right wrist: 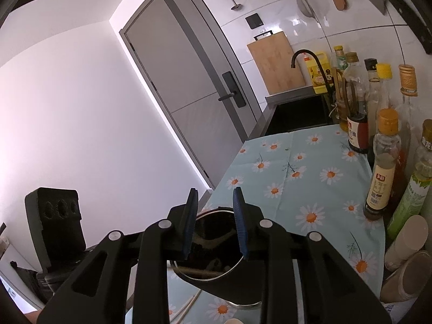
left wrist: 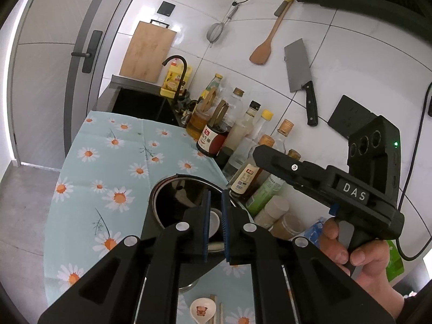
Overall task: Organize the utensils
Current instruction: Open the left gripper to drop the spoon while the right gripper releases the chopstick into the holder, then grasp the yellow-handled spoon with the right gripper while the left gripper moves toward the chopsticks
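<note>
A black utensil holder with a steel rim (left wrist: pixel 172 186) stands on the daisy-print cloth; it also shows in the right wrist view (right wrist: pixel 216 213). Something pale sits inside it, seen between the left fingers. My left gripper (left wrist: pixel 215 197) hovers above the holder with its jaws a small gap apart and nothing between them. My right gripper (right wrist: pixel 216 197) is open and empty above the same holder, and its body shows at the right of the left wrist view (left wrist: pixel 324 178). A white ceramic spoon (left wrist: pixel 202 310) and chopsticks (left wrist: pixel 217 309) lie on the cloth near the front edge. Chopsticks (right wrist: pixel 186 310) show under the right gripper.
A row of oil and sauce bottles (left wrist: pixel 237 135) lines the wall at the right, with jars (left wrist: pixel 280 218) nearer. A black sink (left wrist: pixel 140 105) and faucet (left wrist: pixel 178 73) lie beyond the cloth. A cleaver (left wrist: pixel 301 75), wooden spatula (left wrist: pixel 266 40), strainer and cutting board (left wrist: pixel 147 51) are on the wall.
</note>
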Action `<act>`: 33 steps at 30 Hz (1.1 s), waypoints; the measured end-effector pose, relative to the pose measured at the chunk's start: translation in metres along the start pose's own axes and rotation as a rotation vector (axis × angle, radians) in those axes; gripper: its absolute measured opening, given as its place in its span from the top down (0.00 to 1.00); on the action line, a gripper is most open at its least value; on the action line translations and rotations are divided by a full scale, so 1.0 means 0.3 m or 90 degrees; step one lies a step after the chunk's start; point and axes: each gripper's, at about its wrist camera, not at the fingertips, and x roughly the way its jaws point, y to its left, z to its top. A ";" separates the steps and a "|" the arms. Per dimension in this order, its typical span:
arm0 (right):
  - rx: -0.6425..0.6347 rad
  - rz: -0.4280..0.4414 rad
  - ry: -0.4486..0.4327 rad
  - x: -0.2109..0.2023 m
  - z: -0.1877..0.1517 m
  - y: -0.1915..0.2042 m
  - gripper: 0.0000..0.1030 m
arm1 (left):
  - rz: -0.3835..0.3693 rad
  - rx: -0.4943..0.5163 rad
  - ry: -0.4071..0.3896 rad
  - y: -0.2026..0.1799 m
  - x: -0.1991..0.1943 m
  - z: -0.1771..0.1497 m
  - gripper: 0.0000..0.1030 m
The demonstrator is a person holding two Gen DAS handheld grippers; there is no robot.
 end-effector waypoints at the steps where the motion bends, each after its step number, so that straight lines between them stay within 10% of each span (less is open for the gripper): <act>1: 0.003 0.004 -0.003 -0.009 0.000 0.000 0.68 | 0.002 -0.001 0.001 -0.001 -0.004 -0.001 0.93; 20: -0.014 0.052 0.028 -0.122 -0.072 0.125 0.67 | 0.018 0.013 -0.010 -0.066 -0.214 -0.053 0.83; 33: -0.116 0.050 0.181 -0.145 -0.266 0.304 0.67 | 0.047 0.011 0.055 -0.023 -0.368 -0.203 0.83</act>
